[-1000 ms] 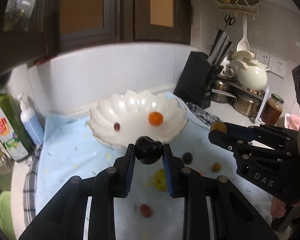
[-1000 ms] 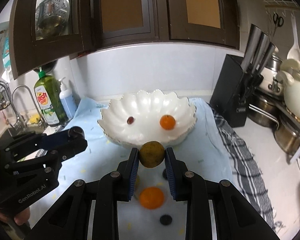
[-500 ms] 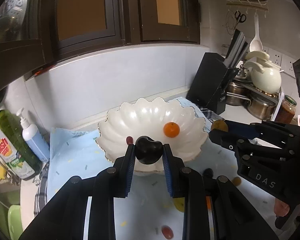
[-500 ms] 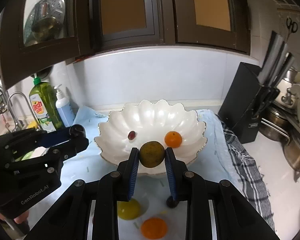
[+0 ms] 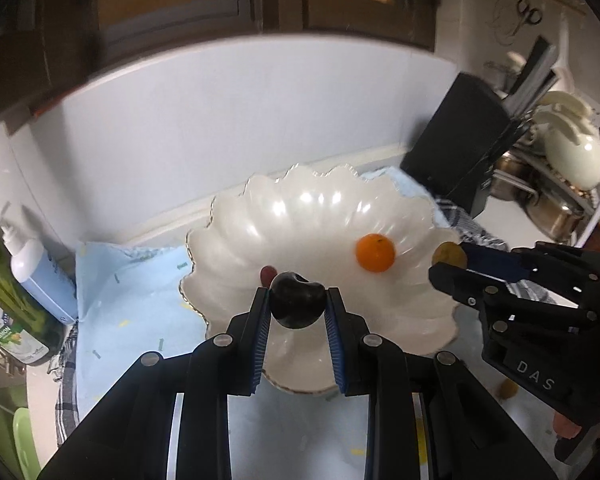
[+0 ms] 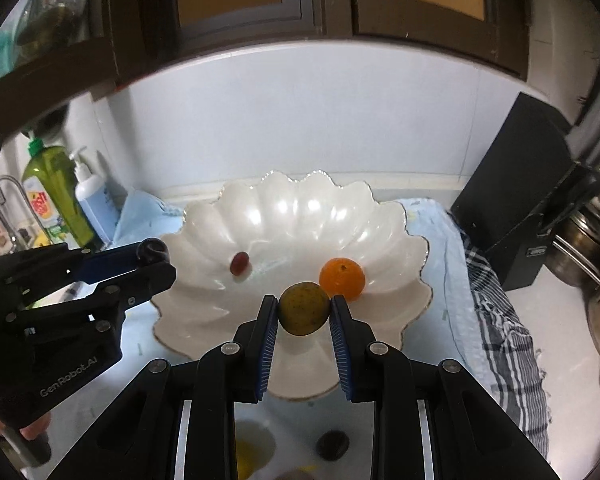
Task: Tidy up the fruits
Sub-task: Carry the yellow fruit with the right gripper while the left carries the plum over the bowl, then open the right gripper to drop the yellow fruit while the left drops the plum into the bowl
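— Where were the two grippers when you looked?

— Both hung over the near rim of the white scalloped ceramic bowl (image 6: 300, 208), fingers pointing toward the pale wall. The left gripper (image 5: 298, 312) was clamped on a glossy, dark, nearly black plum with a dimple at its top (image 5: 297, 299), pinched between the ribbed blue pads (image 5: 262, 334). The right gripper (image 6: 304, 314) sat just beside it, squeezing a dull, speckled, olive-yellow round fruit (image 6: 304, 308) the same way.

— And how were the arms shaped?

— Black, angular plastic links with silver rivets. From the right camera the left gripper came in from the side, level, a bare fingertip showing under its handle.

— What lay in the bowl?

— A small smooth orange citrus (image 6: 342, 278) on the right side of the shiny, fluted bowl, and a little dark-red oval grape (image 6: 240, 263) toward the left, well apart from each other.

— Under the bowl?

— A light blue speckled cloth (image 5: 132, 280) on the desk, with a grey checked fringed towel (image 6: 500, 320) along its right edge. A matte black knife block (image 6: 520, 208) stood behind that, and a green dish-soap bottle (image 6: 56, 196) off left.
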The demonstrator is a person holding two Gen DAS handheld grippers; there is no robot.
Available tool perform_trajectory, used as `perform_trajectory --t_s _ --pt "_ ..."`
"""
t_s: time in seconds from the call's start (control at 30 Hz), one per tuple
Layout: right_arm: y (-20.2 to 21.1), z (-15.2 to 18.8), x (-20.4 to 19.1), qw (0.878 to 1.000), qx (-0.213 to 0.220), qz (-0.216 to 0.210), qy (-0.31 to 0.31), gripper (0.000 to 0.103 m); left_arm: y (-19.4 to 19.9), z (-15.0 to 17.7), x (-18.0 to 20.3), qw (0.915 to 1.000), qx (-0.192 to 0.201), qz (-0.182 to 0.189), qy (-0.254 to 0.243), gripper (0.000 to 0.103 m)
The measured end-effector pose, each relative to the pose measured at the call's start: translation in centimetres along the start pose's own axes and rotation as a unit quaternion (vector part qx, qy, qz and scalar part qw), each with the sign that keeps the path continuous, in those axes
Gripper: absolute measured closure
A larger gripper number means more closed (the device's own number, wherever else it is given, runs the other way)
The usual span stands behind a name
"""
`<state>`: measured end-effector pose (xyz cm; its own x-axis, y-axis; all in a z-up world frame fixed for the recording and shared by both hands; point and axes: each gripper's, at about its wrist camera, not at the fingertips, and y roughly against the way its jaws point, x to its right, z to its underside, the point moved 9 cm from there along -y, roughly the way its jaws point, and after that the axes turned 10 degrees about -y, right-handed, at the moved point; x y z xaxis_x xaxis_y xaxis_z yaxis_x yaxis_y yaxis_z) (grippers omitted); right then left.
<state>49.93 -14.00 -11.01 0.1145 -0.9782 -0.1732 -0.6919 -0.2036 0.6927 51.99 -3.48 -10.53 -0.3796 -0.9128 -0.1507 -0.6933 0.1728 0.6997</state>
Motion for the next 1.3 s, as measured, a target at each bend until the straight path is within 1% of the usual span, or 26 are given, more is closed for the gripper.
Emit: perform_trajectory --t_s 0.17,0.37,0.5,0.67,0.77,0.8,0.83,0.87,0.97,1.03,1.13,1.17,1.3 --pt "-2.6 -0.2 0.6 0.999 -0.032 0.006 0.012 0.075 -2.9 0.1 -0.3 0.9995 -0.031 0.008 0.003 0.075" --pt "-5.4 0.3 1.5 0.997 -0.071 0.008 0.009 0.075 -6.0 0.7 -0.4 0.9971 -0.072 0.019 0.013 0.075" --pt "-6.6 0.8 1.9 0.996 -0.089 0.006 0.005 0.075 -7.4 1.2 -0.3 0.9954 -0.092 0.025 0.013 0.075" --pt "-7.6 1.3 2.3 0.994 -0.107 0.0 -0.007 0.075 -8.6 1.7 0.0 0.9934 -0.109 0.033 0.016 0.075" --pt "-7.8 1.3 2.4 0.994 -0.108 -0.005 -0.014 0.073 -8.8 1.7 0.1 0.9934 -0.11 0.028 0.014 0.074" --pt "-7.7 1.3 2.4 0.994 -0.107 -0.008 -0.017 0.071 -9.0 1.7 0.1 0.9934 -0.111 0.027 0.013 0.069" --pt "-7.7 1.2 2.4 0.994 -0.106 -0.009 -0.02 0.062 -8.9 1.6 0.1 0.9934 -0.11 0.028 0.014 0.06" --pt "-7.6 1.2 2.5 0.994 -0.103 -0.01 -0.024 0.056 -8.8 1.6 0.0 0.9937 -0.108 0.026 0.014 0.057" --pt "-7.0 0.8 2.7 0.996 -0.088 -0.003 -0.024 0.056 -7.9 1.1 -0.4 0.9954 -0.095 0.011 0.009 0.054" --pt "-6.4 0.5 2.8 0.997 -0.077 0.002 -0.024 0.056 -7.3 0.9 -0.8 0.9959 -0.09 -0.001 0.007 0.048" --pt "-5.3 0.0 2.9 0.998 -0.062 0.005 -0.026 0.056 -5.7 0.6 -1.2 0.9971 -0.074 -0.016 0.003 0.042" --pt "-4.8 -0.1 2.9 0.998 -0.057 0.006 -0.025 0.056 -5.1 0.4 -1.4 0.9975 -0.067 -0.023 0.0 0.041" --pt "-2.9 -0.2 2.6 0.999 -0.039 0.009 -0.013 0.056 -2.5 0.0 -1.4 0.9985 -0.034 -0.039 -0.017 0.034"
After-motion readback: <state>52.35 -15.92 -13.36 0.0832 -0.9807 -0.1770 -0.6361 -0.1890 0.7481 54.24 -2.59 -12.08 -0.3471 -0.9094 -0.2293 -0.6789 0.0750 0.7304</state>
